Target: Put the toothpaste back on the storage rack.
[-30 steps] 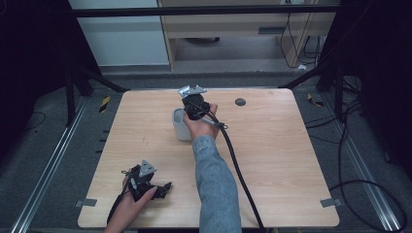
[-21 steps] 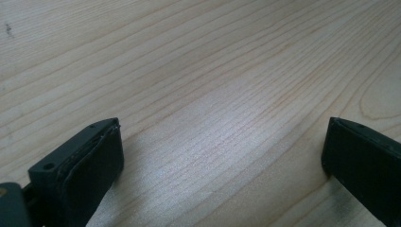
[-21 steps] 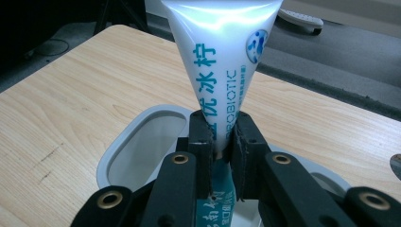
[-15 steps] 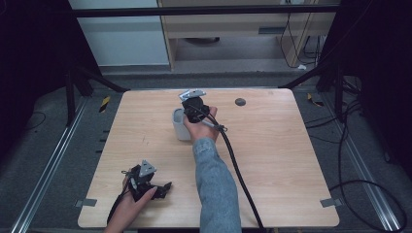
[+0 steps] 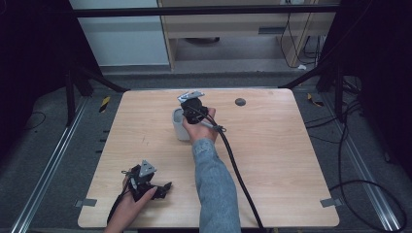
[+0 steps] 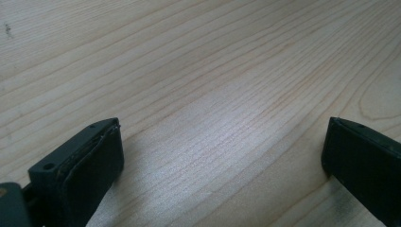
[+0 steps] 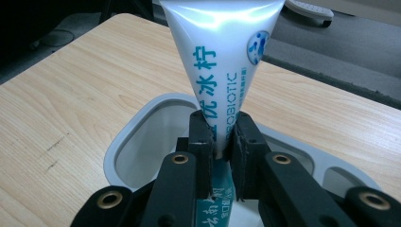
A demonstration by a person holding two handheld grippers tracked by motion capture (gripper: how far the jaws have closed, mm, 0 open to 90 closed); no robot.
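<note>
Your right tongs [image 7: 220,142] are pinching the toothpaste tube [image 7: 222,52] upright over the grey holder [image 7: 142,142], your left tongs [image 6: 222,156] are resting spread apart on the surface [image 6: 198,71]

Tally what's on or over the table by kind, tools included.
Tube: 1, clamped in the right tool
Holder: 1, grey-white
Tools: 2, with the left tool open on bare wood
Total: 4

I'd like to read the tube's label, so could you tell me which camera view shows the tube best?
The right gripper view: the white tube with blue print stands close up, pinched between the right claw jaws above the grey holder. In the high view the hand and claw hide it. The left gripper view looks at bare table.
</note>
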